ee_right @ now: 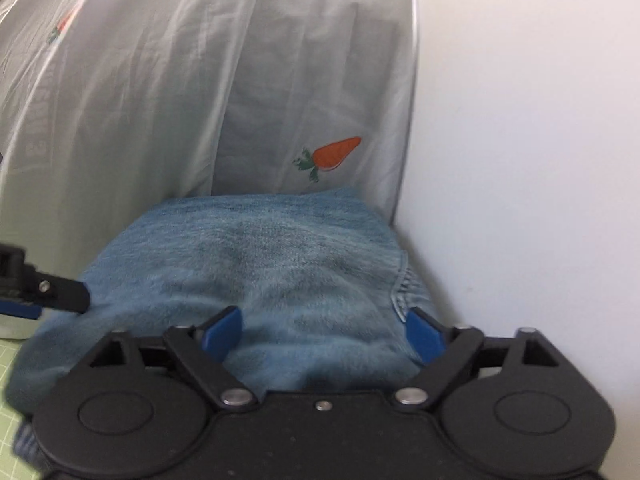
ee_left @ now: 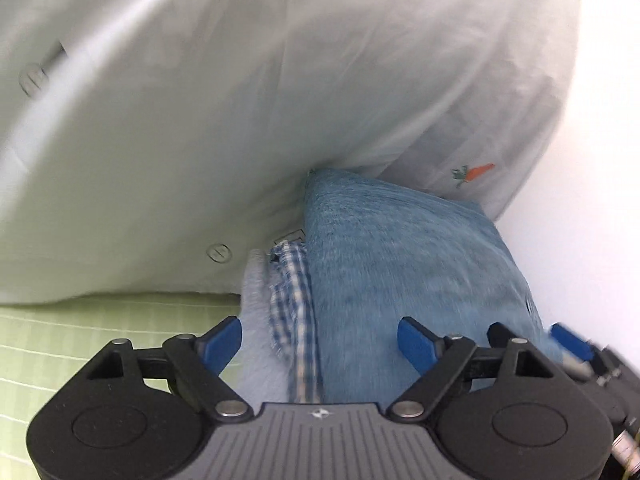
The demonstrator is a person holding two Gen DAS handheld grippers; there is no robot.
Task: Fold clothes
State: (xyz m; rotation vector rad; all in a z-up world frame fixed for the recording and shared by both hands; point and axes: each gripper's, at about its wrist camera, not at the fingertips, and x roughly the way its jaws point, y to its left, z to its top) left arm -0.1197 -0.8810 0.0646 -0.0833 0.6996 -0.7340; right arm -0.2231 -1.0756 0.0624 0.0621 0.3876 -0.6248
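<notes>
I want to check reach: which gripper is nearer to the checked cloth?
Left. The checked cloth lies between the left gripper's open fingers; the right gripper is over the blue towel.

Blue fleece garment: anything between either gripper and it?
Nothing visible. The right gripper is open directly over the blue fleece garment. The left gripper is open at its edge, over the checked fabric. The white pillow lies behind.

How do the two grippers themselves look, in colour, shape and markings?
Both grippers are alike in build. The left gripper has a grey ribbed housing with a small star-like mark, black linkage bars with silver pivot pins, two round black discs, and blue pads on its jaws. The right gripper has the same black linkage and blue pads, but its housing looks black. No hand or sleeve shows.
</notes>
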